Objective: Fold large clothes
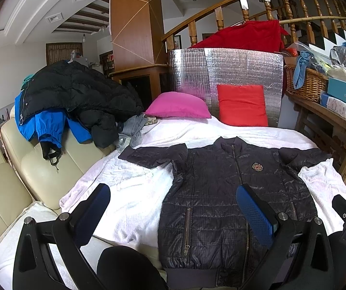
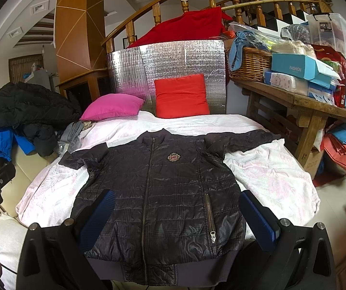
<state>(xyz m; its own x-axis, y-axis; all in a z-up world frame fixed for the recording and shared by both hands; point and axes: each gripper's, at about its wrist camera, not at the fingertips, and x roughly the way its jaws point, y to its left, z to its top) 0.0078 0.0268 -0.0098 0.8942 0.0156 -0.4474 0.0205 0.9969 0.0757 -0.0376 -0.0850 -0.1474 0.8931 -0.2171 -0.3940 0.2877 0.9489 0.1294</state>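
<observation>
Jacket (image 2: 158,193) flat on white blanket (image 2: 274,181), zipped.
Left gripper (image 1: 173,215) and right gripper (image 2: 176,217) spread wide (holding nothing), hovering low in frame above hem.

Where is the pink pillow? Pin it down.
The pink pillow lies at the far end of the white blanket, left of the red pillow, against the silver foil panel.

Pink pillow (image 1: 177,105), red pillow (image 1: 243,105), wicker basket (image 2: 250,65), perhaps foil panel (image 1: 226,72).
</observation>
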